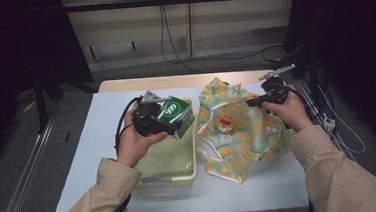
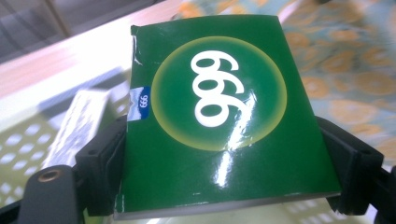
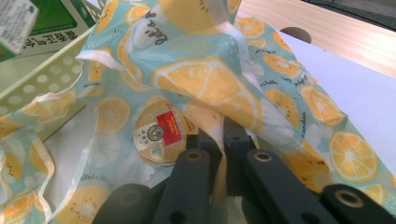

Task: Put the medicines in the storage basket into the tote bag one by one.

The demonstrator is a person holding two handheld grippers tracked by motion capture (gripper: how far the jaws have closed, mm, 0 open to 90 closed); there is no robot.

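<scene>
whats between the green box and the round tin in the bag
In the high view, the basket's right wall and the bag's folded left edge lie between the green box and the round tin.

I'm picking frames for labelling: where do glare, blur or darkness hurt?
Left gripper view: white glare streaks cross the green box, and the basket behind it is blurred. Right gripper view: the lemon-print cloth is fairly sharp, its near edges soft. High view: the table is evenly lit, the surroundings dark.

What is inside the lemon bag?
Inside the lemon bag lies a small round tub with a red and white label. The right tongs pinch the bag's edge. The cloth's folds hide anything else inside.
</scene>
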